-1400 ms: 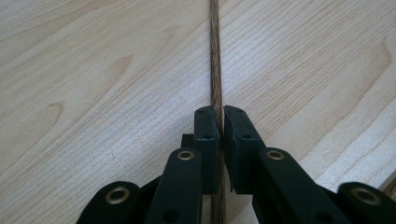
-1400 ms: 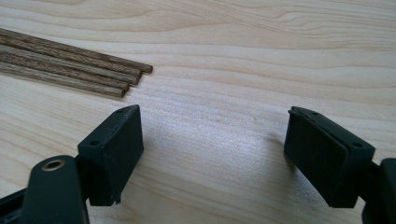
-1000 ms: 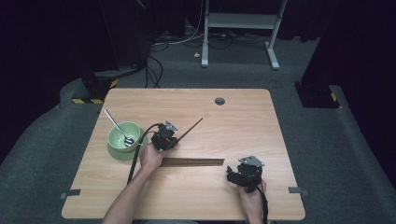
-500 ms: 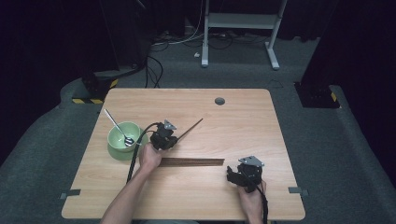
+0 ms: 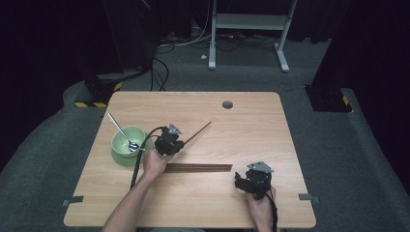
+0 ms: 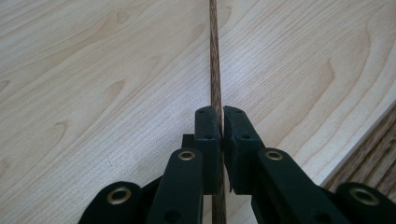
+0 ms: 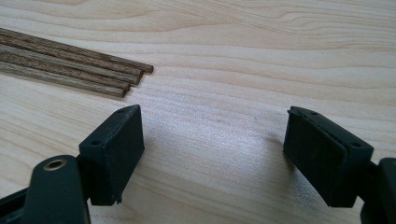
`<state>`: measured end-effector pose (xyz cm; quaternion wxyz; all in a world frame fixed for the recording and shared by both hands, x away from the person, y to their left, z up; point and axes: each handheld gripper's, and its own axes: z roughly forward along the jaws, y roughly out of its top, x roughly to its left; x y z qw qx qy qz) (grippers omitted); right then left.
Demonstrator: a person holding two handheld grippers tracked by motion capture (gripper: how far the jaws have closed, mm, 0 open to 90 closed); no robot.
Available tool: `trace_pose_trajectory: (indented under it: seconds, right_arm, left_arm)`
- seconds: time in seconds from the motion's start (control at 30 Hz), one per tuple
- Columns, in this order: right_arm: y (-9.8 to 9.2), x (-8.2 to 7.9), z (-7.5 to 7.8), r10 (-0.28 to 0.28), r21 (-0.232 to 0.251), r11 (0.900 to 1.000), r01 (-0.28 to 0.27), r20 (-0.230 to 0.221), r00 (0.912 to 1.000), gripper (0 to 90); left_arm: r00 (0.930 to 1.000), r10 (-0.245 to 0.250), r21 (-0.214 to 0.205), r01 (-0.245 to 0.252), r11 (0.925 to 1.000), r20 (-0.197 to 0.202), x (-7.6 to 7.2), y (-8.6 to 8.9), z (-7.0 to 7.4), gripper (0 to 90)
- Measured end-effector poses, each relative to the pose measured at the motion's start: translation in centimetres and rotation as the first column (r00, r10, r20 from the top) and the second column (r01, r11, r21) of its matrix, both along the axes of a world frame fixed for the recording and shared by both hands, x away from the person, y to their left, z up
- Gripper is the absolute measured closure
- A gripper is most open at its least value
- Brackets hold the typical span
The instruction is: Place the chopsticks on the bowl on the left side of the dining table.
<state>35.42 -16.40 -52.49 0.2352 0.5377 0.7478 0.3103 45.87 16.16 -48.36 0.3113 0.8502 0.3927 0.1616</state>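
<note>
Pinching one chopstick [image 6: 215, 70] near its end, toward the tabletop [image 5: 290, 140]'s left edge beside the bowl [image 5: 126, 142], the left claw [image 5: 170, 143] risks it pivoting or slipping; right claw [image 7: 212, 149] spread, idle near the bundle [image 7: 70, 65].

On the worktop [image 5: 241, 121], left of centre in the high view: bowl [image 5: 126, 143], spoon [image 5: 121, 131] in it, handle leaning toward the upper left. Just right of the bowl: left claw [image 5: 175, 145], clamped on a single stick [image 5: 196, 134] slanting toward the upper right. Below it, centre: bundle of sticks [image 5: 198, 167], lying level. Lower right of the bundle's end: right claw [image 5: 240, 180], just beside it, apart.
</note>
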Motion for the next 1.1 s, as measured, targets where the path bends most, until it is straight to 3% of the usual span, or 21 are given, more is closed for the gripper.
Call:
trace_pose_trajectory:
  seconds: [0.73, 1.1]
  right_arm:
    - [0.0, 0.0, 0.0, 0.0, 0.0, 1.0, 0.0, 0.001, 1.0, 19.4]
    - [0.0, 0.0, 0.0, 0.0, 0.0, 1.0, 0.0, 0.0, 1.0, 19.4]
  left_arm:
    - [0.9977, -0.057, -0.016, 0.058, 0.9982, 0.037, -1.3, -0.1, 1.4, 84.1]
    - [0.9982, -0.049, -0.064, 0.051, 0.9967, 0.034, -1.7, 0.9, 1.7, 84.1]
